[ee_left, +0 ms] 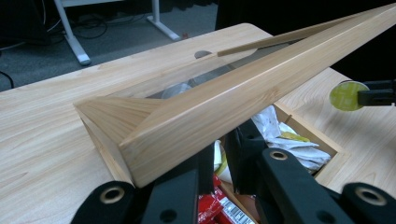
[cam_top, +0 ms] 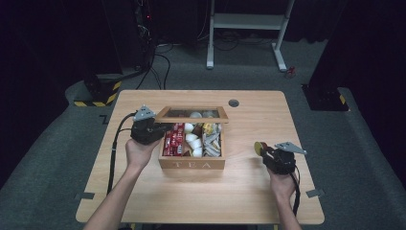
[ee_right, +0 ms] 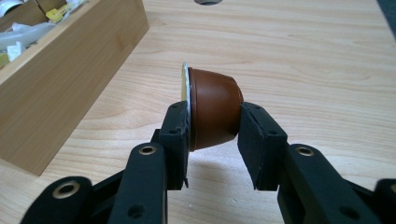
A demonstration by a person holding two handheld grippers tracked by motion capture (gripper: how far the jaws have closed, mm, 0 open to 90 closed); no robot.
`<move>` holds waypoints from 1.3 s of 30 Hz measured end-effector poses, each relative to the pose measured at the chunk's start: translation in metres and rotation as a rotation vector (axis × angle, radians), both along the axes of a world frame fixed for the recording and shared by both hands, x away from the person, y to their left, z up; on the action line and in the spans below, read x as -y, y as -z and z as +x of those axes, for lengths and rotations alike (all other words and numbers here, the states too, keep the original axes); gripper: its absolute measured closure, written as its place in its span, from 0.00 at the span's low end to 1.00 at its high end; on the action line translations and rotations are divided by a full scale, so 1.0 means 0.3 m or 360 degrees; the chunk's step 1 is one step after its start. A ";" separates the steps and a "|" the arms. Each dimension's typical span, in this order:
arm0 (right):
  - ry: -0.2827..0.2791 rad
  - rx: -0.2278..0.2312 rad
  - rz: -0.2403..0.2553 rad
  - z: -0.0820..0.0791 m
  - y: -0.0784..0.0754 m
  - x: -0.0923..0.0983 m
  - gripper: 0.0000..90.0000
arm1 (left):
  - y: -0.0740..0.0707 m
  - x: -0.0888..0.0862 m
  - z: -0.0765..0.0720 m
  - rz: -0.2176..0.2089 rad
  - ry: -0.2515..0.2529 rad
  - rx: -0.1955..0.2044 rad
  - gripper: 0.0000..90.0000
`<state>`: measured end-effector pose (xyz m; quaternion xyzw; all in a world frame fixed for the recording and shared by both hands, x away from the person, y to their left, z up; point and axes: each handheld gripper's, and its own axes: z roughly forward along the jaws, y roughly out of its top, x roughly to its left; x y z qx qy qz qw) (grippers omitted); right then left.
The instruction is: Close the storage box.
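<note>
On the tabletop [cam_top: 249, 187] we've got the wooden tea box [cam_top: 191, 164] mid-table, lid [cam_top: 192, 114] propped up. Left claw [cam_top: 160, 128] is clenched on the lid's front corner, holding it raised; in the left gripper view the lid frame [ee_left: 243, 98] runs across right above the jaws. Right claw [ee_right: 212, 122] is grasping a brown coffee capsule [ee_right: 212, 109] sideways, foil face against one pad, dome against the other. Capsule [cam_top: 260, 148] sits low over bare wood, right of the box, well apart from it.

Step in hand, as we read it: moving one capsule w/ the box kept open, either taken out to set down or on its way in; can't tell which. Next move needs a gentle lowering, or a lift over the box wall, w/o crushing the foil.

Around: red sachets [cam_top: 173, 141], white pods [cam_top: 193, 139], paper packets [cam_top: 211, 141] inside. Grommet hole [cam_top: 233, 102] at the far edge. Box's right wall [ee_right: 70, 70] is the only obstacle nearby; lid must stay up.
</note>
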<state>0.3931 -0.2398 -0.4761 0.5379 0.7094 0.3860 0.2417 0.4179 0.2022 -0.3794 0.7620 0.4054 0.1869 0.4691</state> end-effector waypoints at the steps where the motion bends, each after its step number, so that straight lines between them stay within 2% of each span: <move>1: -0.0006 -0.0005 0.0001 0.006 0.008 -0.003 0.71 | 0.001 0.000 -0.001 -0.0004 0.0001 -0.0005 0.91; 7: -0.0029 -0.0047 0.0021 0.031 0.040 -0.018 0.71 | 0.011 0.000 -0.009 0.0011 0.0005 -0.0005 0.91; 11: -0.0042 -0.0059 0.0031 0.044 0.050 -0.037 0.70 | 0.018 0.003 -0.013 -0.0002 -0.0003 -0.0013 0.92; 22: -0.0044 -0.0129 0.0045 0.066 0.081 -0.041 0.69 | 0.023 0.001 -0.017 0.0021 -0.0003 -0.0022 0.92; 28: -0.0047 -0.0132 0.0052 0.069 0.084 -0.046 0.69 | 0.028 0.003 -0.021 0.0005 -0.0005 -0.0035 0.92; 37: -0.0015 -0.0140 0.0059 0.069 0.093 -0.028 0.54 | 0.030 0.004 -0.023 0.0007 -0.0005 -0.0027 0.92; 39: -0.0012 -0.0128 0.0093 0.060 0.093 -0.021 0.53 | 0.030 0.004 -0.023 0.0005 -0.0007 -0.0024 0.92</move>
